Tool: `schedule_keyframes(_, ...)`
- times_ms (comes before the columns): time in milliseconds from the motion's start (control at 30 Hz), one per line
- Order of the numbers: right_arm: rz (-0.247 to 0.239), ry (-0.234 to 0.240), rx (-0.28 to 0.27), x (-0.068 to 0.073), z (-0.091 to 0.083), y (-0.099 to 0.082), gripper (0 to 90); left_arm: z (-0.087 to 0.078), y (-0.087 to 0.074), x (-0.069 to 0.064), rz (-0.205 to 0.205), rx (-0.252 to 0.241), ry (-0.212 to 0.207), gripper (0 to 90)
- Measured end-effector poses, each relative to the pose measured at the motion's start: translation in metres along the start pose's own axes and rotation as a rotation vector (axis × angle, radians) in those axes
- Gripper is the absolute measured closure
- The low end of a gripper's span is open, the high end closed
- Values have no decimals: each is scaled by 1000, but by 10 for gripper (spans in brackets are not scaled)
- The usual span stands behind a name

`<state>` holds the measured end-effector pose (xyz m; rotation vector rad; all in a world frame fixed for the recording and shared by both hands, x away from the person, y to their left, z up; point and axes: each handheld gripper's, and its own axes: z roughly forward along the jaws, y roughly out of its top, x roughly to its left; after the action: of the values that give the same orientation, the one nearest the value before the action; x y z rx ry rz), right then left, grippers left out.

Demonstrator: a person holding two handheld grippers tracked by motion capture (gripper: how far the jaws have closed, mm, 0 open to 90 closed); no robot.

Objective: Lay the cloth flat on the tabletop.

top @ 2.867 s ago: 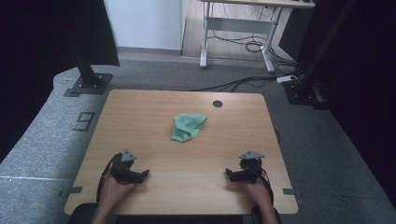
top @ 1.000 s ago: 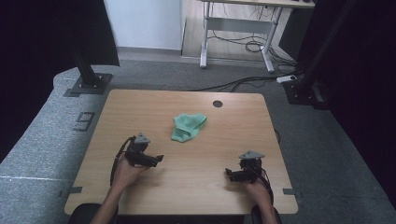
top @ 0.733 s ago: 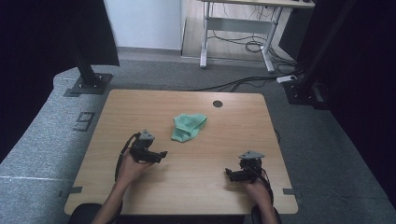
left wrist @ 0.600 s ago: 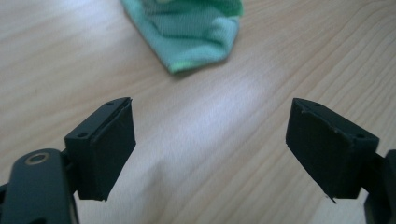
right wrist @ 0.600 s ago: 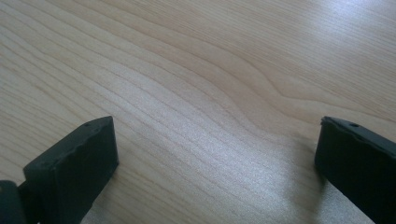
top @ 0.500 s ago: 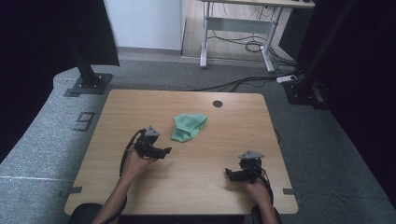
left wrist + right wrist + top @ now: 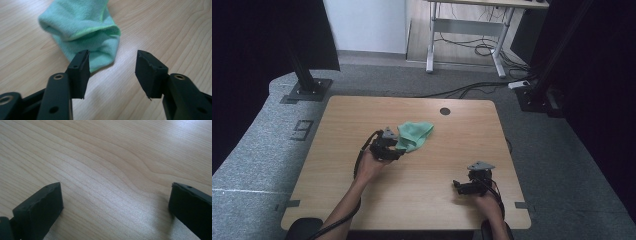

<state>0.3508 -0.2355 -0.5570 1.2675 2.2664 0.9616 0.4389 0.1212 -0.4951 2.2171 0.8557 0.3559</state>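
A crumpled mint-green cloth [image 7: 414, 135] lies near the middle of the wooden table [image 7: 337, 120]. My left gripper [image 7: 398, 151] is at the cloth's near-left edge, open. In the left gripper view the cloth [image 7: 82, 27] lies just ahead, its near corner between the jaws and partly behind the left one; my left gripper [image 7: 112, 71] holds nothing. My right gripper [image 7: 457, 186] rests low near the table's front right, open. In the right gripper view, my right gripper [image 7: 116, 202] has bare wood between its wide-apart jaws.
A round cable hole [image 7: 444, 111] sits at the table's far edge. Black stand bases [image 7: 304, 90] rest on the grey carpet at the back left and back right [image 7: 537, 97]. A white desk frame [image 7: 467, 30] and cables lie farther off.
My left gripper has travelled from the table's front left forward and rightward up to the green cloth. The right gripper has stayed where it was.
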Motion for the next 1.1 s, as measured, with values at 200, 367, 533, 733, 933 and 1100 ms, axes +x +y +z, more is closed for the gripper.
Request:
schedule_keyframes(200, -1, 2, 1, 0, 0, 0, 0, 16, 11, -4, 18, 10, -14, 589)
schedule_keyframes(367, -2, 5, 1, 0, 0, 0, 0, 32, 14, -5, 12, 23, -9, 608)
schedule_keyframes(533, -2, 5, 2, 0, 0, 0, 0, 49, 12, -5, 10, 53, 18, 583)
schedule_keyframes(733, -2, 5, 2, 0, 0, 0, 0, 63, 7, -6, 40, 98, 58, 631)
schedule_keyframes(933, -4, 5, 0, 0, 0, 0, 0, 58, 6, -5, 21, 73, 18, 844)
schedule_keyframes(1100, -2, 5, 2, 0, 0, 0, 0, 40, 19, -9, 11, 26, -24, 859)
